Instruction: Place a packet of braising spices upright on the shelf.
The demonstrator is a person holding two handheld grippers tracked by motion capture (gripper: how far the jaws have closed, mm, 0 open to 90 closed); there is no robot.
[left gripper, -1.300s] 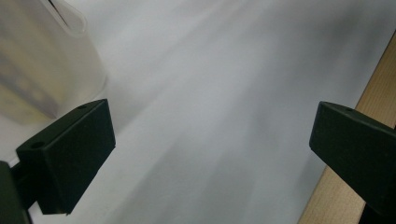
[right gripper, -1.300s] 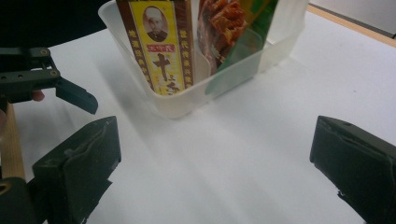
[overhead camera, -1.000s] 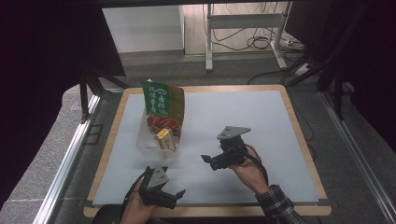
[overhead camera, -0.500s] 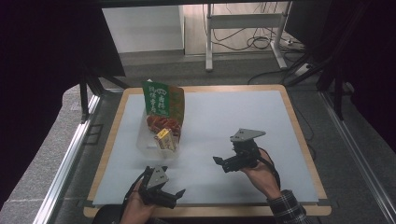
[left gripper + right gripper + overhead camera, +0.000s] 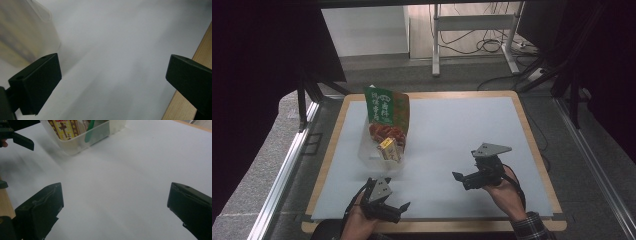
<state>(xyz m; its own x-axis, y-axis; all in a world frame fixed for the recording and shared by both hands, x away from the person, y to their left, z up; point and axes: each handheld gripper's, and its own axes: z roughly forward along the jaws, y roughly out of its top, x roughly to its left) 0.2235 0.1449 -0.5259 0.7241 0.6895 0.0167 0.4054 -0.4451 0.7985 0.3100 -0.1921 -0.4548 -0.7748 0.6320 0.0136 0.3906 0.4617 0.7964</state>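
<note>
**Pale table, snack tub at the left, both grippers held low and open**

Dark surroundings and a grey floor with cables frame a pale blue-grey table [image 5: 452, 135] edged in light wood. On its left half, at about ten o'clock from the table's middle, a clear plastic tub [image 5: 382, 157] is seen standing upright. A tall green snack bag [image 5: 384, 107] is held in the tub at its far end, a red packet [image 5: 384, 132] sits below the bag's green top, and a small yellow box [image 5: 388, 148] is placed at the near end.

The left gripper [image 5: 399, 209] is held at the table's near edge, roughly at six o'clock from the tub and close to it without touching. In the left gripper view its jaws are seen wide apart with nothing between them; a blurred corner of the tub [image 5: 27, 35] lies at ten o'clock, and the wooden rim at four o'clock.

The right gripper [image 5: 458, 176] is held at about four o'clock from the tub, well apart from it, with its jaws pointed towards nine o'clock. In the right gripper view the jaws are spread wide over bare table, and the tub [image 5: 85, 135] with the yellow box [image 5: 63, 127] is seen at eleven o'clock, beyond them. The left gripper [image 5: 21, 141] is caught at that view's top left corner.
</note>
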